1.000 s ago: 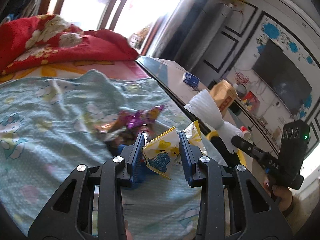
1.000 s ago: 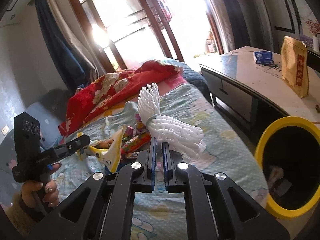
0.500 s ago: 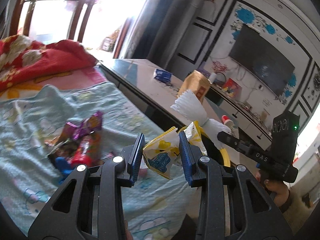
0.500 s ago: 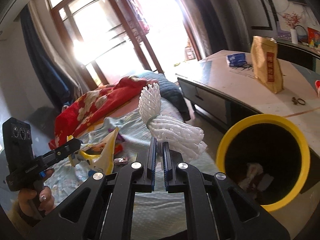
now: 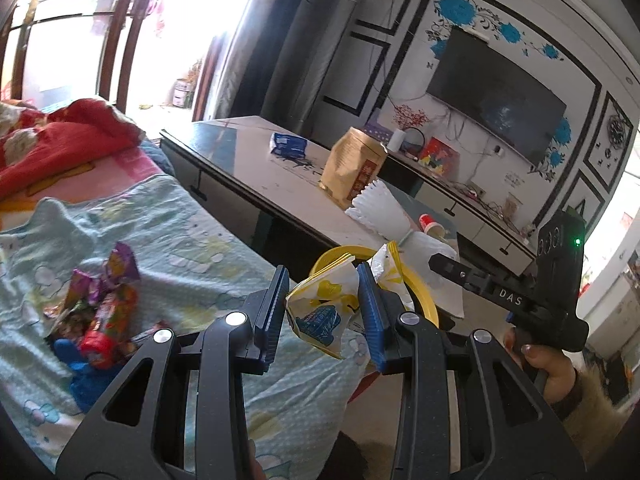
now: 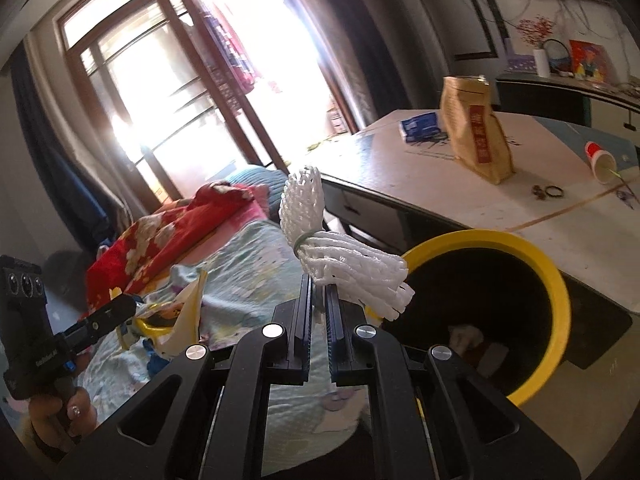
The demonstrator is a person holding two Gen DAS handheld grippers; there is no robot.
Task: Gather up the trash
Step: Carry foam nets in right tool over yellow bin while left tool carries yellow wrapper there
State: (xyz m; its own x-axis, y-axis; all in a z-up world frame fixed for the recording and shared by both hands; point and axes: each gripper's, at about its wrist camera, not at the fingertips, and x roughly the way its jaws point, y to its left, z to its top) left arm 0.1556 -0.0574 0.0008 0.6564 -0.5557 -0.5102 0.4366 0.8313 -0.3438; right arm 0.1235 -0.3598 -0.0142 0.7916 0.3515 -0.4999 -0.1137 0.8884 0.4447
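Observation:
My left gripper (image 5: 324, 300) is shut on a crumpled yellow-and-white snack wrapper (image 5: 324, 308), held above the bed's edge close to the yellow-rimmed bin (image 5: 420, 300). My right gripper (image 6: 318, 300) is shut on a white foam fruit net (image 6: 340, 260) tied with a green band, just left of the bin's rim (image 6: 556, 276). The bin holds a few scraps at its bottom. More wrappers (image 5: 104, 308) lie in a heap on the light blue bedsheet (image 5: 180, 240). The foam net (image 5: 384, 216) and the right gripper also show in the left wrist view.
A low table (image 6: 420, 176) behind the bin carries a tan paper bag (image 6: 476, 136), a blue packet (image 6: 420, 126) and a red-and-white cup (image 6: 600, 160). A red quilt (image 5: 60, 148) lies at the bed's head. A TV (image 5: 496, 108) hangs on the far wall.
Both grippers swung right from over the bed toward the bin, each keeping its load. The bin now fills more of the right wrist view, and the wrapper heap has slid left.

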